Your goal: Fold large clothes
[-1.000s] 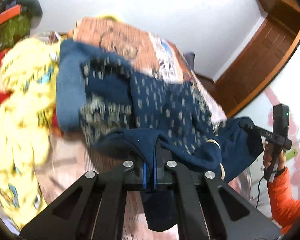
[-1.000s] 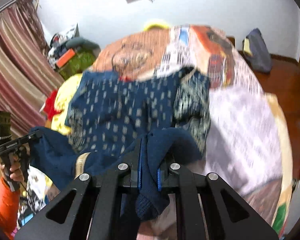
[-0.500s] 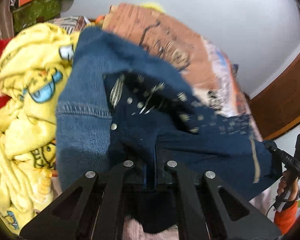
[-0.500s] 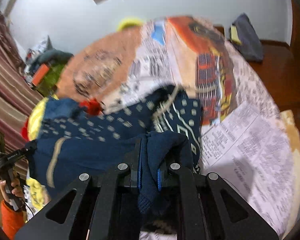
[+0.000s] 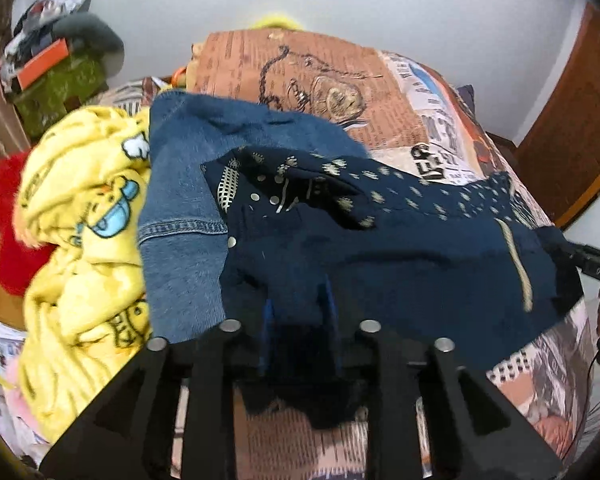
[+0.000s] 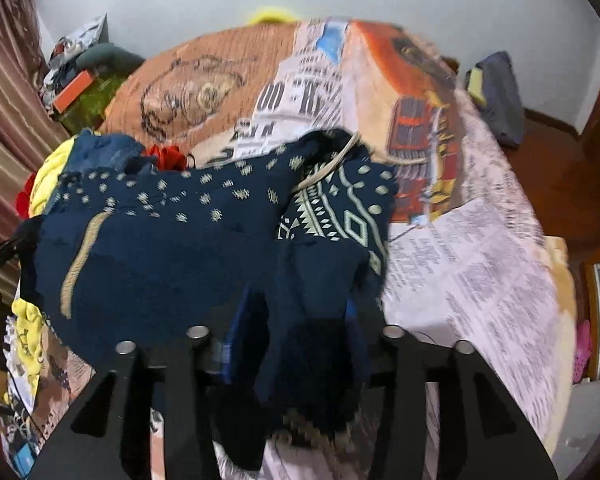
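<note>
A navy blue garment with pale printed motifs point(image 5: 400, 240) lies folded over on the bed; it also shows in the right wrist view point(image 6: 172, 240). My left gripper point(image 5: 298, 300) has its jaws parted, with the garment's near edge draped between them. My right gripper point(image 6: 300, 304) also has parted jaws with navy cloth bunched between the fingers. The other gripper's body shows at the right edge of the left wrist view point(image 5: 596, 264).
A blue denim piece point(image 5: 180, 200) lies under the garment's left side. A yellow fleece blanket point(image 5: 80, 216) and red cloth point(image 5: 4, 232) are heaped at the left. The bed carries a printed newspaper-pattern cover point(image 6: 480, 260). A wooden door point(image 5: 572, 140) stands at the right.
Both grippers carried the garment's near edge forward over the far part, then their jaws opened from a tight pinch. The garment now lies flatter on the bed.
</note>
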`<state>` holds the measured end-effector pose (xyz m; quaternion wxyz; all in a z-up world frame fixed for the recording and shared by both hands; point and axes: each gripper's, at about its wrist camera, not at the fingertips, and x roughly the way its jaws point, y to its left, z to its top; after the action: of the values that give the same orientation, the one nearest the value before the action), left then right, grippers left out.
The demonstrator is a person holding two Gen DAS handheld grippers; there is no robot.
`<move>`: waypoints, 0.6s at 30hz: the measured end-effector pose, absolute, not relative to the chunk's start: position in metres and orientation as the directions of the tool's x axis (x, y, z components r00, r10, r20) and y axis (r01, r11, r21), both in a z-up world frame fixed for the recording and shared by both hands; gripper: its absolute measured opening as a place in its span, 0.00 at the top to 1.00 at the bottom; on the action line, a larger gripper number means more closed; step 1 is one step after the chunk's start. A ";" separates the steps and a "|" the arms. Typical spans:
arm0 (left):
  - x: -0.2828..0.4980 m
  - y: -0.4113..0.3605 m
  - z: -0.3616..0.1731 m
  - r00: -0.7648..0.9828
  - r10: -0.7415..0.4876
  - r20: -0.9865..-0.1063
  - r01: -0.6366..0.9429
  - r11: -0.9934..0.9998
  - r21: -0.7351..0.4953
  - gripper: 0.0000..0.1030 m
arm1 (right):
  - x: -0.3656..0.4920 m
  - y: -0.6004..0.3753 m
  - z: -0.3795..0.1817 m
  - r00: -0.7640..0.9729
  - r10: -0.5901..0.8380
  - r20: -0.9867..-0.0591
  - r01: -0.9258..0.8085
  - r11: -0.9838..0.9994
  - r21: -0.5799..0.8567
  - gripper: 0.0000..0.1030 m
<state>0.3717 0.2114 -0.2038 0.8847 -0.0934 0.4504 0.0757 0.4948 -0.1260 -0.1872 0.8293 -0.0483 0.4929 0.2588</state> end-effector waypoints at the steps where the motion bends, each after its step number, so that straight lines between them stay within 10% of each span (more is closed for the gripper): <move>1: 0.365 0.208 -0.199 0.588 0.057 -0.807 -0.211 0.974 -0.085 0.64 | 0.487 -0.132 -0.181 0.397 0.388 -0.832 -0.477 0.862 0.175 0.47; 7: 0.333 0.183 -0.183 0.624 0.094 -0.776 -0.173 0.985 -0.020 0.36 | 0.459 -0.146 -0.167 0.415 0.415 -0.810 -0.489 0.852 0.185 0.45; 18: 0.324 0.128 -0.230 0.544 0.080 -0.835 -0.066 0.996 0.052 0.23 | 0.420 -0.133 -0.205 0.296 0.439 -0.848 -0.545 0.807 0.227 0.36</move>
<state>0.3237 0.1280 -0.2300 0.8786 0.0075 0.4758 0.0413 0.4202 -0.1326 -0.2046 0.8034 -0.0524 0.5080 0.3061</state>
